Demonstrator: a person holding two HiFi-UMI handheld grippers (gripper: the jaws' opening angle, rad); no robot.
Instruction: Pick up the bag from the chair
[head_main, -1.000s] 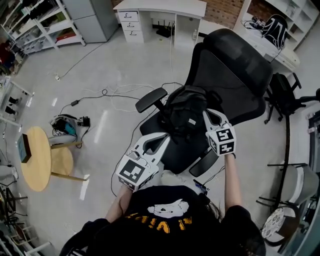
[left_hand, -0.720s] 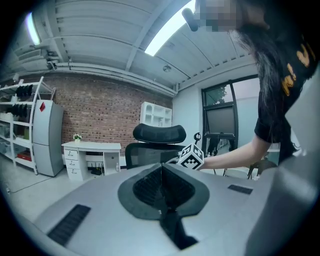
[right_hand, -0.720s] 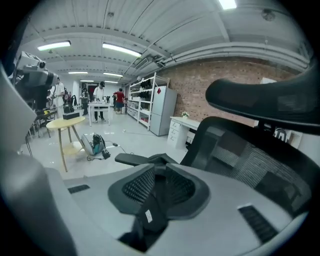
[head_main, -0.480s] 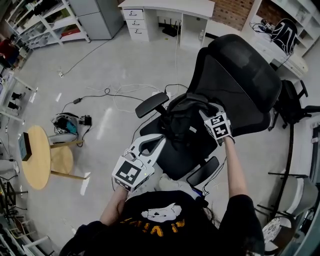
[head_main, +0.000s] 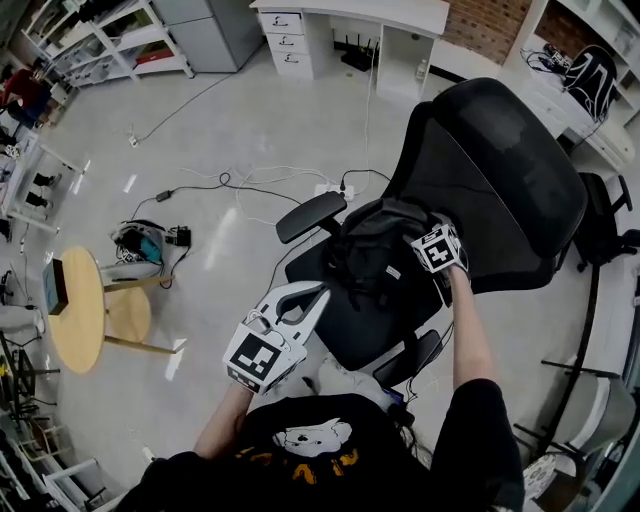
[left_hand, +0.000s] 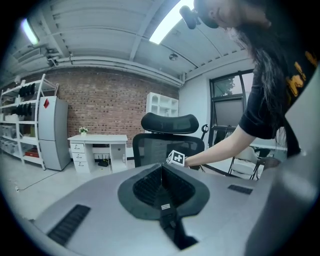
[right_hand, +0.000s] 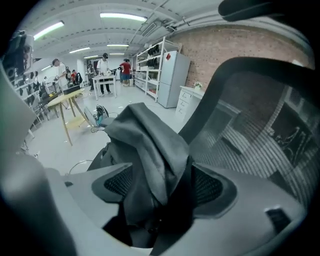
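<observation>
Right hand-held gripper (head_main: 420, 238) – a second ago it sat at the near edge of the bag (head_main: 372, 248) with its jaws spread. It has since travelled up over the top of the bag, toward the backrest of the chair (head_main: 515, 165). It is now clamped on a fold of the bag's dark fabric, so the grasp looks made and the lift is what remains.

The bag lies on the chair seat, slumped against the backrest. Its bulk has not clearly shifted over the last second. From the head view I cannot be sure whether any of it has left the seat yet; probably not.

Left hand-held gripper (head_main: 314, 294) – low in front of the seat, well apart from the bag, and it has barely moved. Its jaws are together with nothing between them, so it takes no part in the hold.

Views compared:
- Head view gives the layout, with the bag between the armrest (head_main: 311, 214) and the backrest. The right jaws are hidden under the marker cube.
- Right gripper view settles the grip – a ridge of cloth runs up from between both pads.
- Left gripper view shows the person's forearm (left_hand: 220, 150) reaching to the chair, and its own pads meeting on a bare line.
</observation>
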